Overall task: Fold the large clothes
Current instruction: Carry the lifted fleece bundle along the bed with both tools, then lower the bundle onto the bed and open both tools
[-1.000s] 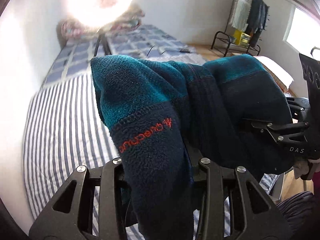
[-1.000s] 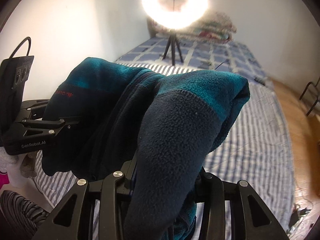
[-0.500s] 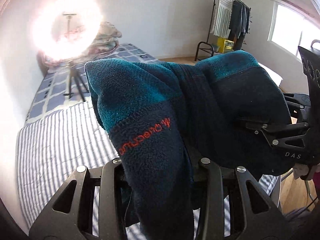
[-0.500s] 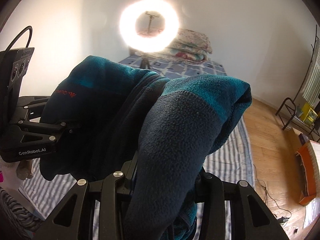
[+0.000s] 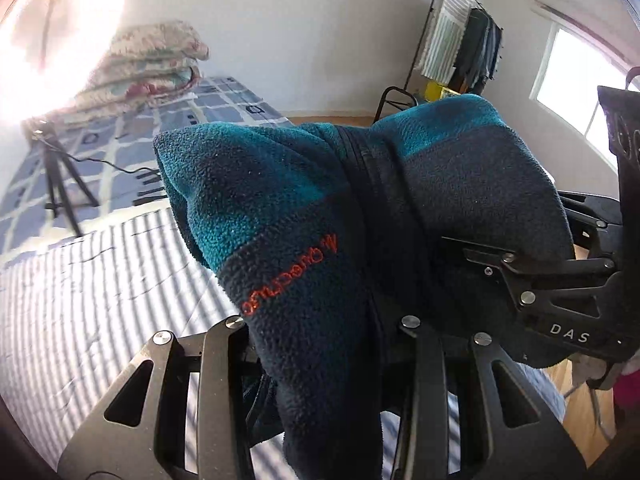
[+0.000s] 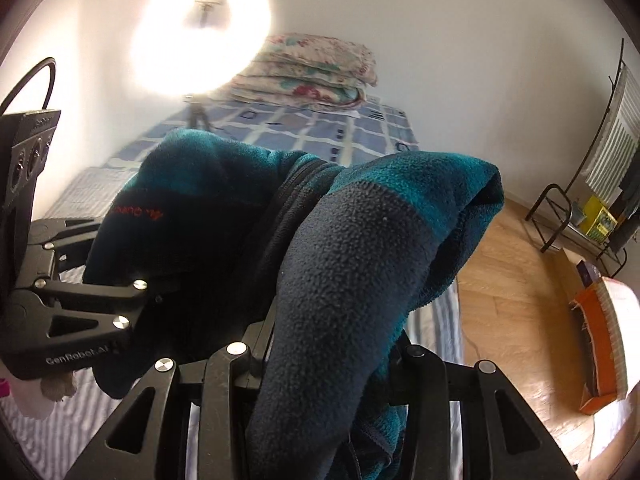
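A striped bed [image 5: 80, 288] lies below. Above it hangs a bunched teal-and-navy fleece jacket [image 5: 320, 208], held aloft: the left tool [image 5: 324, 344] grasps one end, the right tool [image 6: 324, 364] grasps the other, side by side.

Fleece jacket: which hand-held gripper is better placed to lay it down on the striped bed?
Left, probably. The left hand-held gripper has striped bed beneath; the right overlooks its edge. Both clamp the fleece jacket.
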The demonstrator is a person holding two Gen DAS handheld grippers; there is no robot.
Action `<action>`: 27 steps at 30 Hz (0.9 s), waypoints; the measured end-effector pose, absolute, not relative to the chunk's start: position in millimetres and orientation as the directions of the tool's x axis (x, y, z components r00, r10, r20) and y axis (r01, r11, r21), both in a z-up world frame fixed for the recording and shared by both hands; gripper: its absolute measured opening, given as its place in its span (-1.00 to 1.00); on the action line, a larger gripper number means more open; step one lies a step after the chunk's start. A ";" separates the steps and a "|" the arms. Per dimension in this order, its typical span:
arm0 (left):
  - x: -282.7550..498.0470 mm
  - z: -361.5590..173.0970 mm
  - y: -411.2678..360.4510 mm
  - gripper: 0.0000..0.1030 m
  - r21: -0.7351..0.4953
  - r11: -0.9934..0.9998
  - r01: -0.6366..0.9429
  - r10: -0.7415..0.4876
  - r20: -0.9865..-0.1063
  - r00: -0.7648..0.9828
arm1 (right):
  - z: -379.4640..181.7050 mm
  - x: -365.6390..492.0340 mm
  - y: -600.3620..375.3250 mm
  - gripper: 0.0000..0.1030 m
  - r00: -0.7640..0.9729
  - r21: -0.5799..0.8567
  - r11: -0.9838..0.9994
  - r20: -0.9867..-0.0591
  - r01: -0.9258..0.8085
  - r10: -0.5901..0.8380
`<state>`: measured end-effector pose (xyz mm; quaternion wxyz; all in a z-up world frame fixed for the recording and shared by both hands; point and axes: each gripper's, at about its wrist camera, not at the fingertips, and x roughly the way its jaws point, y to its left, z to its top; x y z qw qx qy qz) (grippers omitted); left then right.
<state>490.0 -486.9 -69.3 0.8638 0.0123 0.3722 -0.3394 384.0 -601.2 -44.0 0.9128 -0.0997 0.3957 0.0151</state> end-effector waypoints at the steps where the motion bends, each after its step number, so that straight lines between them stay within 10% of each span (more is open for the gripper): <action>1: 499.3 -72.4 -492.3 -0.29 -0.239 0.770 0.592 -0.579 -0.652 0.490 | -46.9 397.6 -605.2 -0.24 0.683 -0.173 0.979 -0.728 -0.105 -0.056; 27: 656.0 -144.5 -556.2 -0.29 -0.332 0.797 0.505 -0.578 -0.660 0.480 | -119.7 594.8 -698.1 -0.25 0.615 -0.075 0.985 -0.788 -0.158 0.039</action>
